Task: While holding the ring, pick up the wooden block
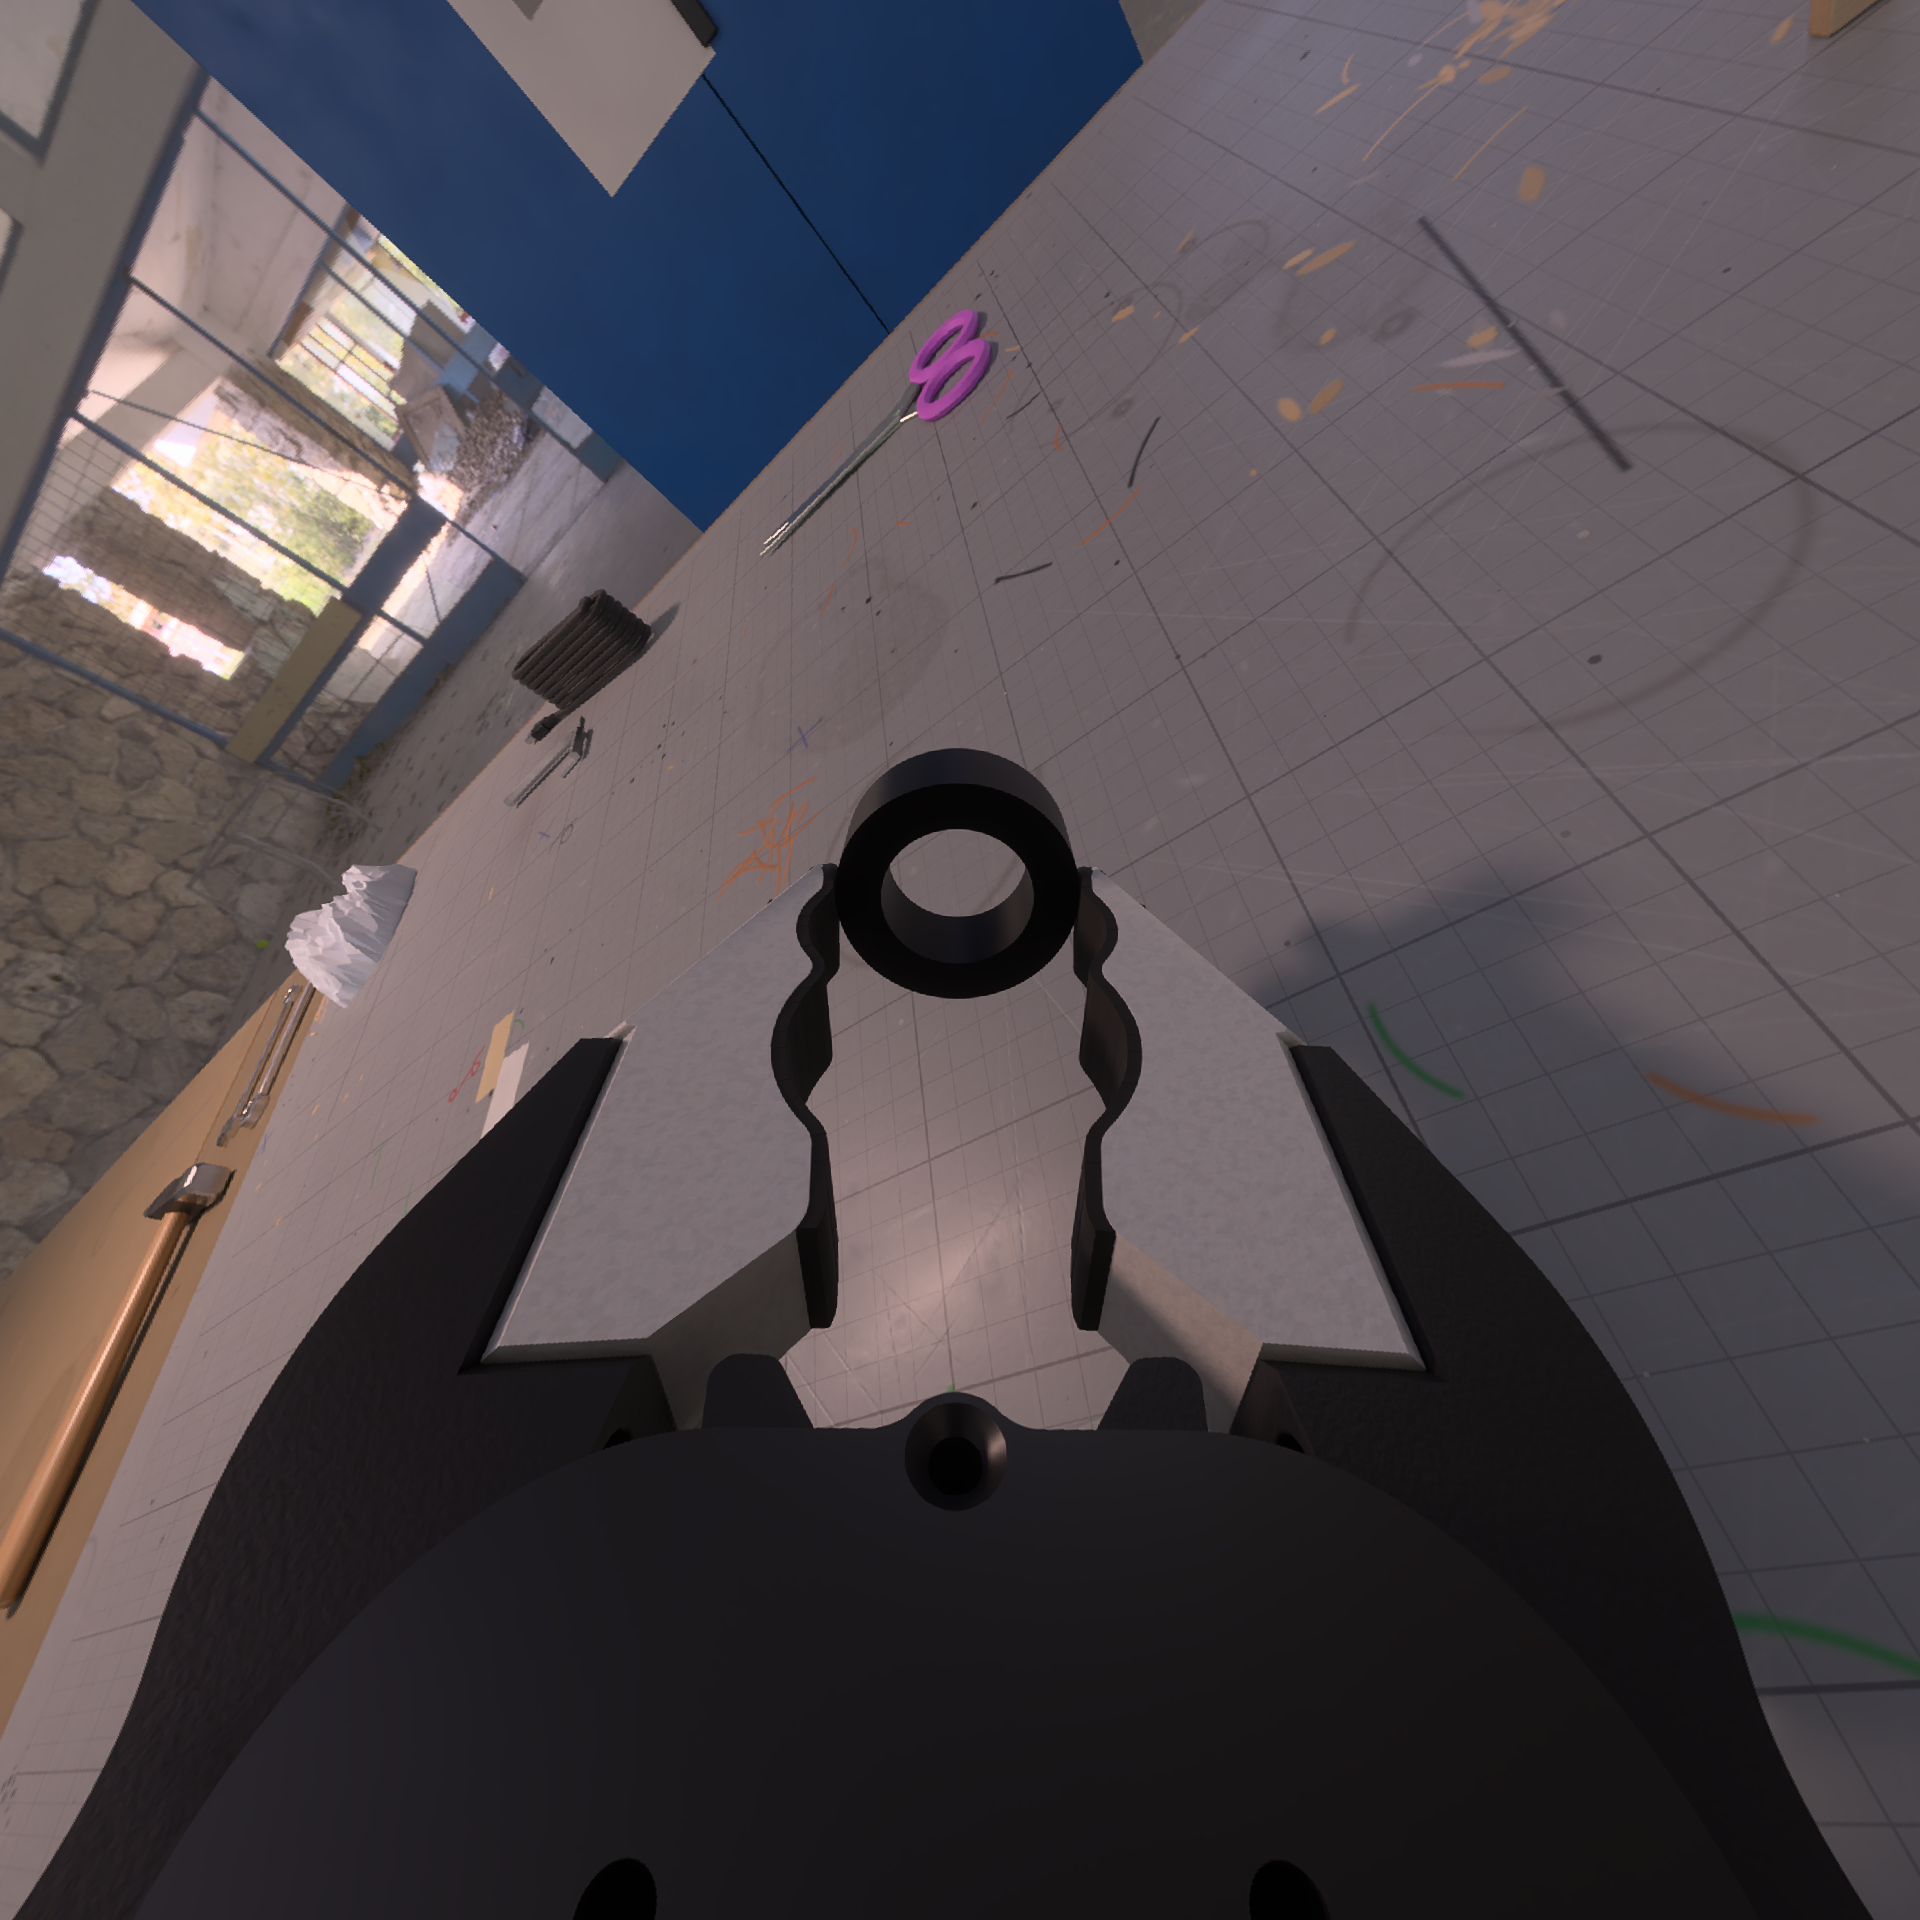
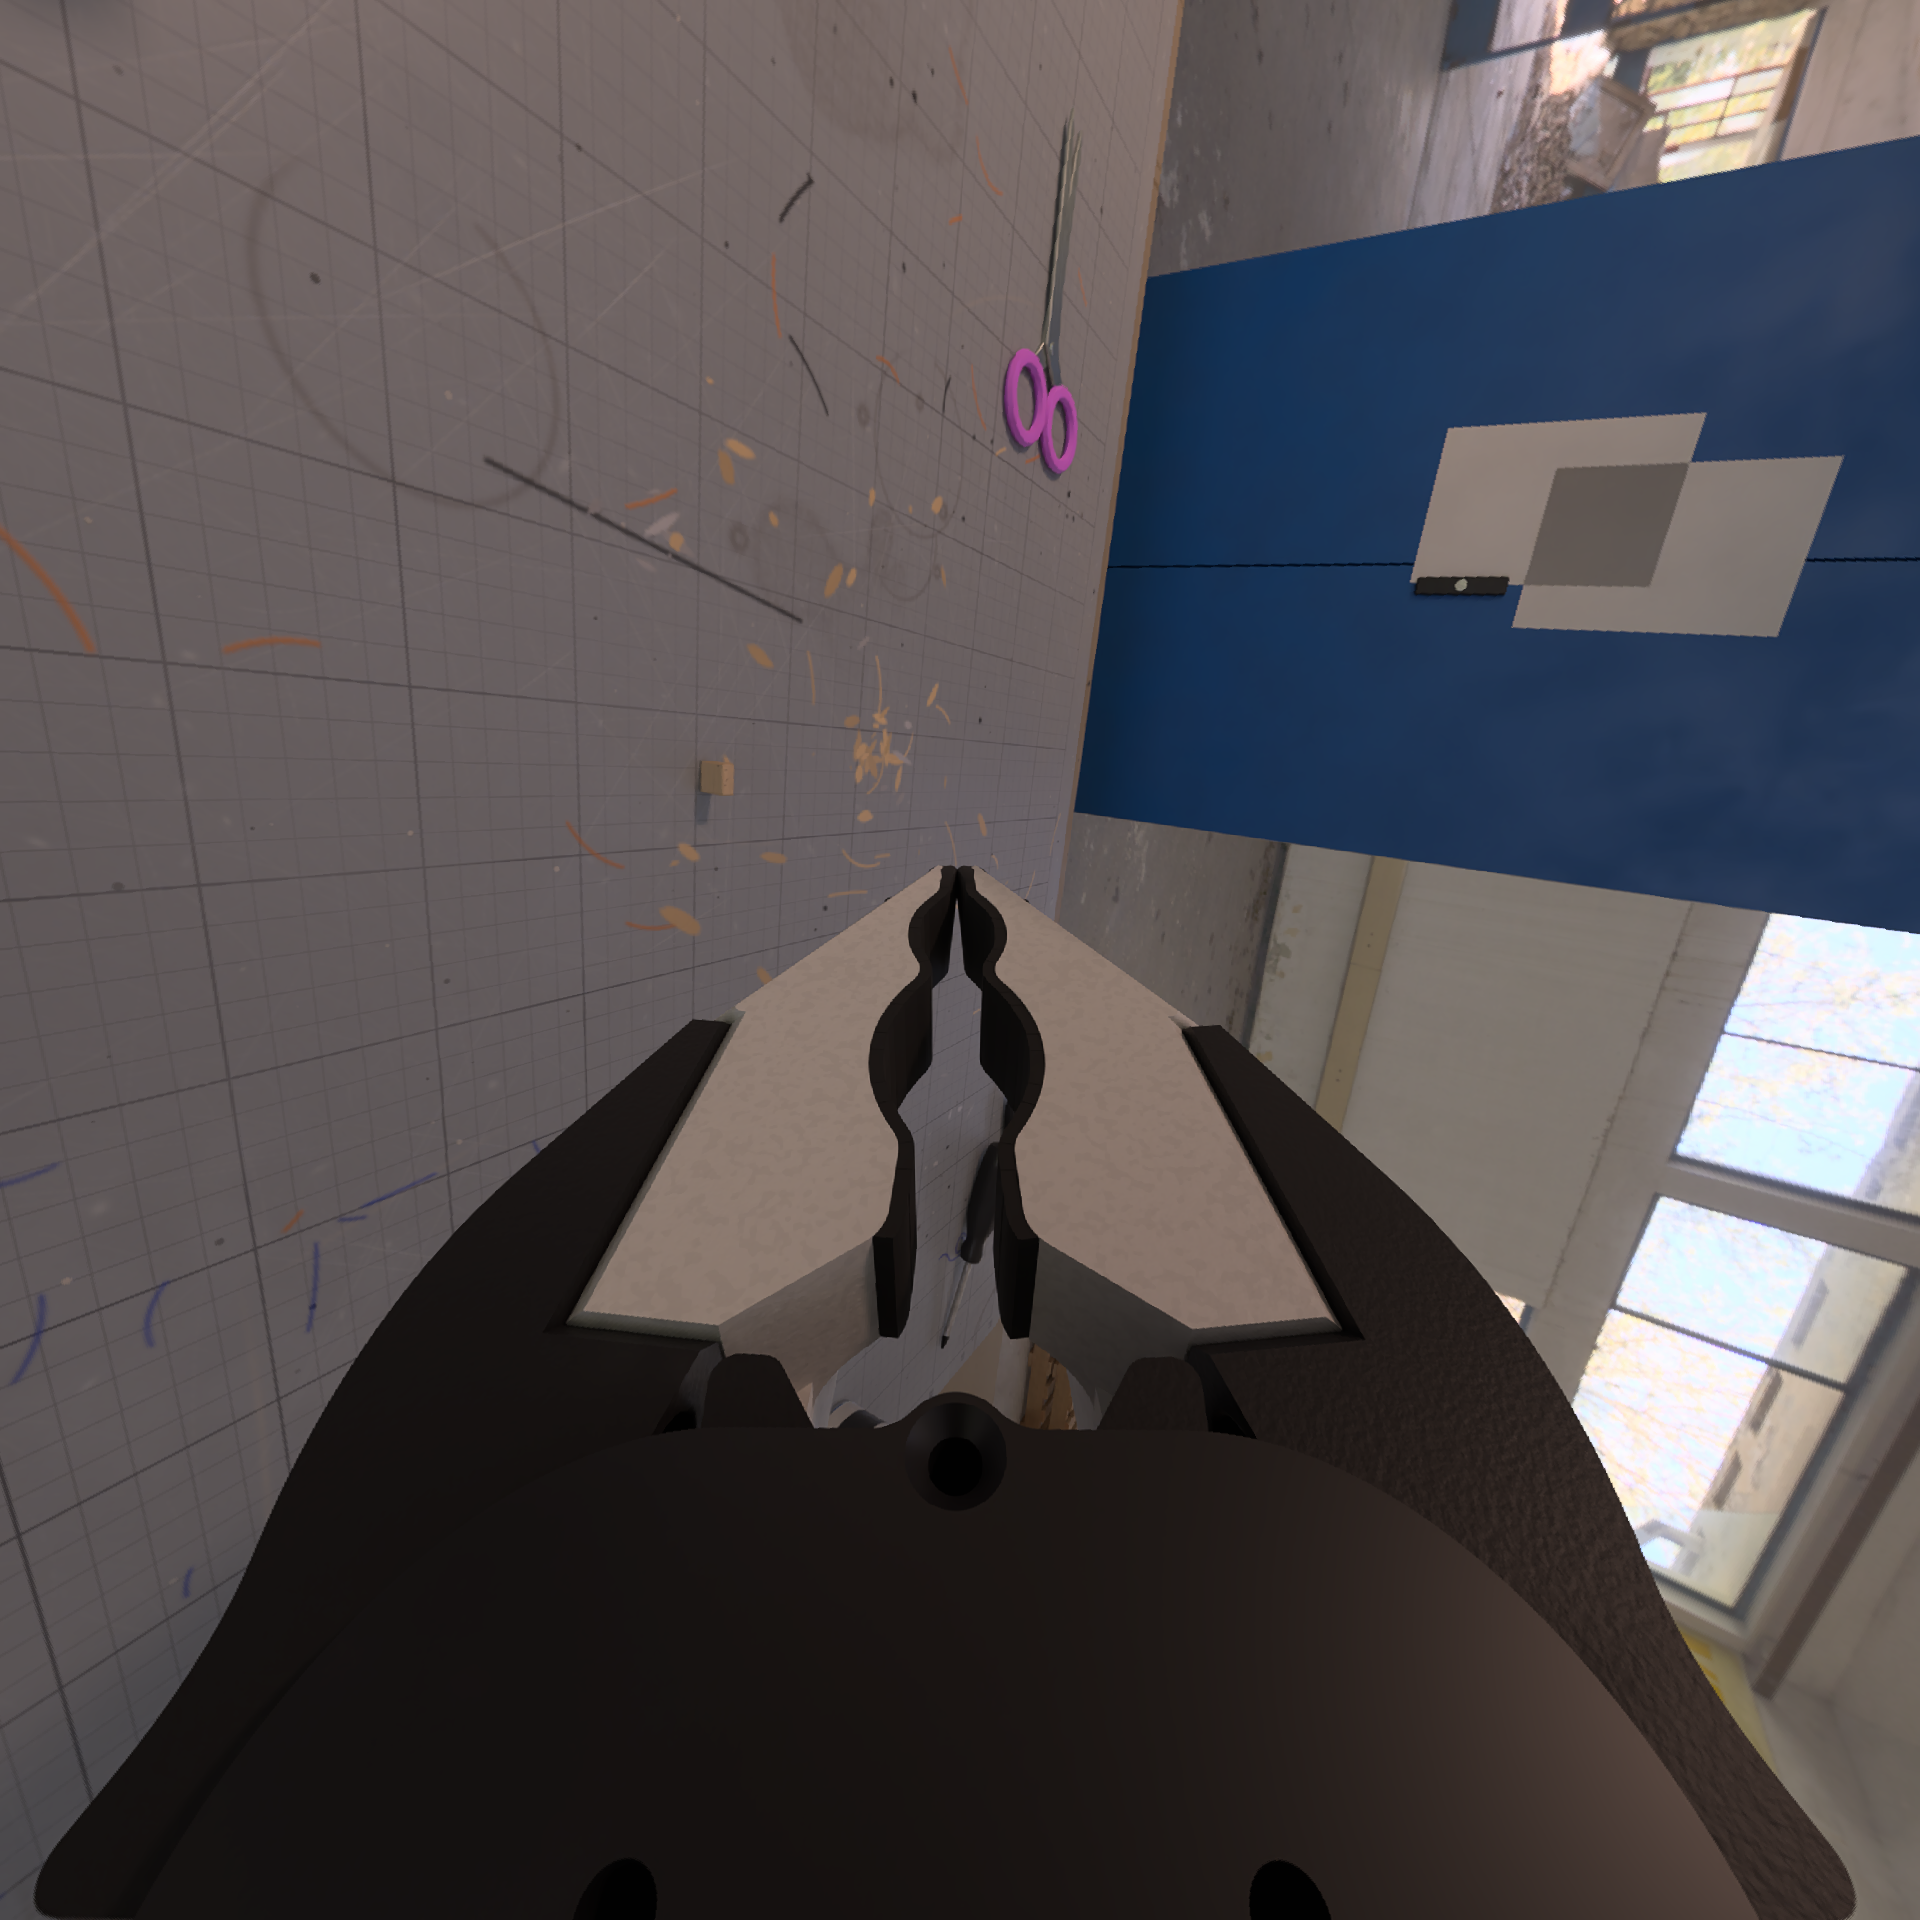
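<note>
My left gripper (image 1: 956, 914) clamps the black ring (image 1: 956, 883) at its fingertips, above the grid mat (image 1: 1558, 831). My right gripper (image 2: 956, 883) is closed on nothing. The wooden block (image 2: 716, 776) sits on the mat beyond those tips, leftward; purple scissors (image 2: 1039, 410) farther off.

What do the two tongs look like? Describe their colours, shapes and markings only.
Both match. The left tongs and right tongs each have a broad, rounded matte-black body with a small round socket at its front centre and two dark holes near the bottom edge. Two pale, speckled grey wedge fingers taper forward, lined inside with wavy black pads. No cables or markings show.
</note>
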Tool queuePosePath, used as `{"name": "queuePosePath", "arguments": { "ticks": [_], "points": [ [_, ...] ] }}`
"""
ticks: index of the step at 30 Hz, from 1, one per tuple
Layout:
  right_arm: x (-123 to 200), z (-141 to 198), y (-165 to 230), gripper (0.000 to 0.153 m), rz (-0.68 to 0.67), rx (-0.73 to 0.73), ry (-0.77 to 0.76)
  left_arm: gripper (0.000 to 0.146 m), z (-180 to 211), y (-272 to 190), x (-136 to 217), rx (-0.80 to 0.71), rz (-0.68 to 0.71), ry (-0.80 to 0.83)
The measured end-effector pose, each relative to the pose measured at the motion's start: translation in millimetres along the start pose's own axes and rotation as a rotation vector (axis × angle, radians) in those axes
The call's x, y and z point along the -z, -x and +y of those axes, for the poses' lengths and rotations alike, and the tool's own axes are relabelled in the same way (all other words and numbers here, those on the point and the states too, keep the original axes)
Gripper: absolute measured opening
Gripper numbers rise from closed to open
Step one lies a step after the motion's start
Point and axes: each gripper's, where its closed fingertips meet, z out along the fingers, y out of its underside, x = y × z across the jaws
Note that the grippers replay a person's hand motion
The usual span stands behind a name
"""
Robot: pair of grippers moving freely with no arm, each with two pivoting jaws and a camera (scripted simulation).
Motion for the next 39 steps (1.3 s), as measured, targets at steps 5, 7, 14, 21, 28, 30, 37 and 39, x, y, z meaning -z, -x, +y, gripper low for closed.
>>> {"name": "queuePosePath", "arguments": {
  "ticks": [5,7,14,21,28,30,37,39],
  "points": [
    [-6.5,1.5,6.5,0.000,-0.127,-0.106,-0.044,0.045,-0.2,-0.1,0.2,0.001,0.002,-0.002],
    [-23.5,10.3,16.5,0.000,-0.190,-0.224,-0.062,0.045,-0.1,-0.6,0.1,-0.001,0.004,-0.002],
    [-90.3,28.0,78.9,0.016,-0.648,-0.488,0.026,0.045,0.4,-0.2,0.6,-0.003,-0.001,0.001],
    [-120.0,32.3,95.5,0.035,-0.712,-0.573,0.080,0.045,1.8,-1.9,-0.7,-0.011,0.008,0.014],
    [-149.4,45.8,80.6,0.046,-0.671,-0.357,0.168,0.045,1.2,-2.2,-0.2,-0.012,0.009,0.008],
    [-156.2,49.8,85.6,0.050,-0.700,-0.222,0.177,0.045,0.7,-1.8,0.3,-0.009,0.008,0.003],
    [-165.5,50.4,91.5,0.046,-0.894,-0.165,0.176,0.045,1.1,-3.3,-0.2,-0.014,0.017,0.008],
    [-162.2,49.8,96.0,0.036,-0.995,-0.212,0.192,0.045,1.1,-3.7,-0.2,-0.015,0.019,0.007]
  ]
}}
